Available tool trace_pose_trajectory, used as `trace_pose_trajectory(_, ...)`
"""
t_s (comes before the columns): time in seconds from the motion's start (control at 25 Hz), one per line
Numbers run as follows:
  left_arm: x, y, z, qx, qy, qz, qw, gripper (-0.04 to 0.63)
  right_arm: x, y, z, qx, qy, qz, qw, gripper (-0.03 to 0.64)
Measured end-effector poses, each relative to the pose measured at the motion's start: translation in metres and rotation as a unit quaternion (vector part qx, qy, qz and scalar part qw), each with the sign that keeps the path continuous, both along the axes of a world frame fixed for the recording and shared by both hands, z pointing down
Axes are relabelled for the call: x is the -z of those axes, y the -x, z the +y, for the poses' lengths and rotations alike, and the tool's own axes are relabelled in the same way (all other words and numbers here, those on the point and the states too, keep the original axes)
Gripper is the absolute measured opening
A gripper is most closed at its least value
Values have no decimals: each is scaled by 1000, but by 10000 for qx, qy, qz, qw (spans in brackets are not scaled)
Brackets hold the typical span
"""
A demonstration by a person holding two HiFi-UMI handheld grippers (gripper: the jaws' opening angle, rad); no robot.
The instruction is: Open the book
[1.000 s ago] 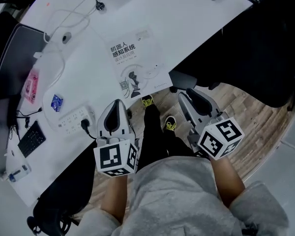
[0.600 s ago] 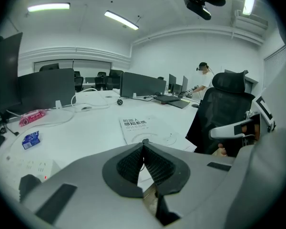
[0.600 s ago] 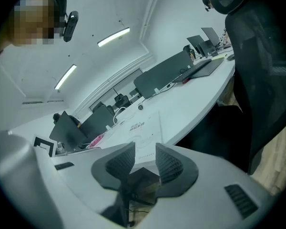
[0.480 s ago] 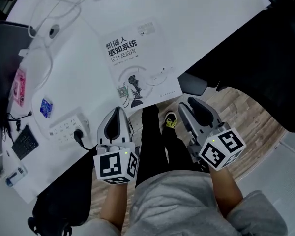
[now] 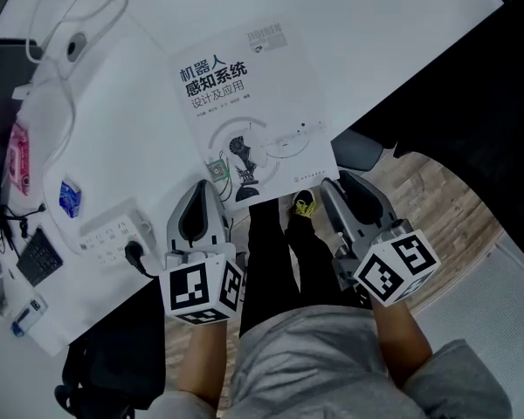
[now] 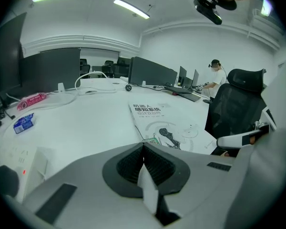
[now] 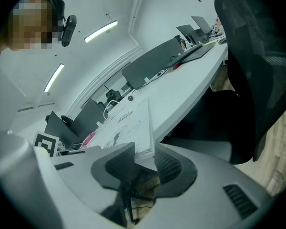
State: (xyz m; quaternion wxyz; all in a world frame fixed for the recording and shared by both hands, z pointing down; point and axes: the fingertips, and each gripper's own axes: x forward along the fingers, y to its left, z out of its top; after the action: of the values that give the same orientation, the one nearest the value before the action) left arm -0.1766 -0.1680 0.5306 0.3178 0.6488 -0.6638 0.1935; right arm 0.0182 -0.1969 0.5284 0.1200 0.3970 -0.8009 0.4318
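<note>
A closed white book [image 5: 244, 103] with black print and a robot drawing on its cover lies on the white desk [image 5: 375, 33], its near edge at the desk's rim. My left gripper [image 5: 205, 186] sits just left of the book's near left corner, its jaws shut with nothing between them [image 6: 143, 144]. My right gripper [image 5: 341, 183] is at the book's near right corner, and its jaws are opening. In the right gripper view the book [image 7: 128, 128] shows its corner in the gap of that gripper [image 7: 143, 159]; the pads do not press on it.
A power strip [image 5: 113, 230] with a plug, a blue packet [image 5: 70, 197], a pink packet [image 5: 17, 160] and white cables [image 5: 70, 42] lie left of the book. A black office chair [image 5: 472, 103] with its armrest [image 5: 358, 151] stands to the right. The person's legs hang below the desk edge.
Both grippers have come down and forward toward the book's near edge. The book now fills more of the head view and sits right at their tips.
</note>
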Motion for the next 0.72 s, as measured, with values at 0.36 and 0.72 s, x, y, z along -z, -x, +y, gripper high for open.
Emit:
trace_pose_trajectory(0.36, -3, 6, -15, -26, 84, -28, 10000, 8, 3, -2, -3, -89, 12, 164, 9998, 132)
trace_pose_trajectory(0.72, -4, 6, -25, -130, 67, -154, 9998, 8, 6, 15, -5, 105, 73, -204, 9997, 132)
